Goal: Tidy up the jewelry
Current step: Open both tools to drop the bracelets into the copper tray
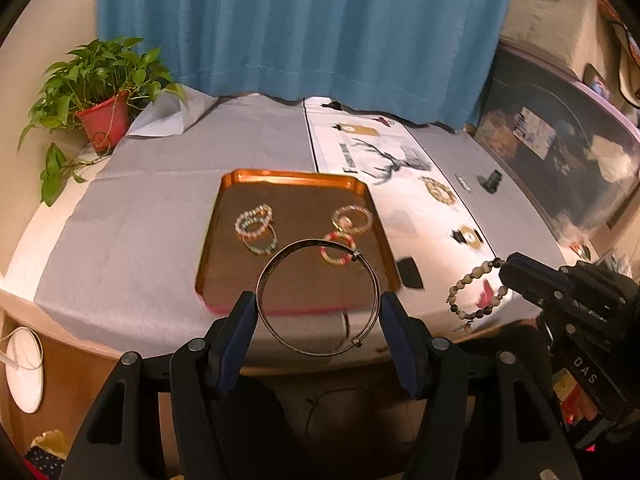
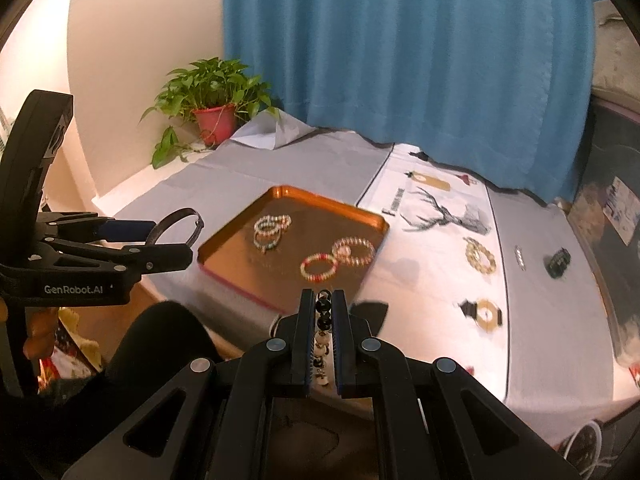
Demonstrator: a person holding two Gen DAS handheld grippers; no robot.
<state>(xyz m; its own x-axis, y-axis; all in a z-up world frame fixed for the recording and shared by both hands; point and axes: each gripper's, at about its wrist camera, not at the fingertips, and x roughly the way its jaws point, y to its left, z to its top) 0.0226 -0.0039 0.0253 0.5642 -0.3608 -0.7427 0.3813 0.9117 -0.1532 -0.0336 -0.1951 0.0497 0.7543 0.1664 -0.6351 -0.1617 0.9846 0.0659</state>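
An orange tray (image 1: 304,200) (image 2: 240,248) lies on the grey cloth and holds several bead bracelets, among them a red-and-white one (image 1: 338,254) (image 2: 319,267). My left gripper (image 1: 318,308) (image 2: 172,240) is shut on a thin metal bangle (image 1: 316,242) (image 2: 176,214), which hovers off the tray's near edge. My right gripper (image 2: 323,300) (image 1: 506,276) is shut on a bracelet of pale and dark beads (image 2: 322,320) (image 1: 460,284), which hangs to the right of the tray above the table's front edge. A gold bead bracelet (image 1: 440,191) (image 2: 480,256) lies on the white deer-print cloth.
A small dark band (image 1: 493,181) (image 2: 558,263) and a silvery piece (image 1: 463,183) (image 2: 519,258) lie right of the deer print. A potted plant (image 1: 104,120) (image 2: 214,122) stands at the far left corner before a blue curtain (image 1: 304,28). A clear storage box (image 1: 560,152) borders the table's right.
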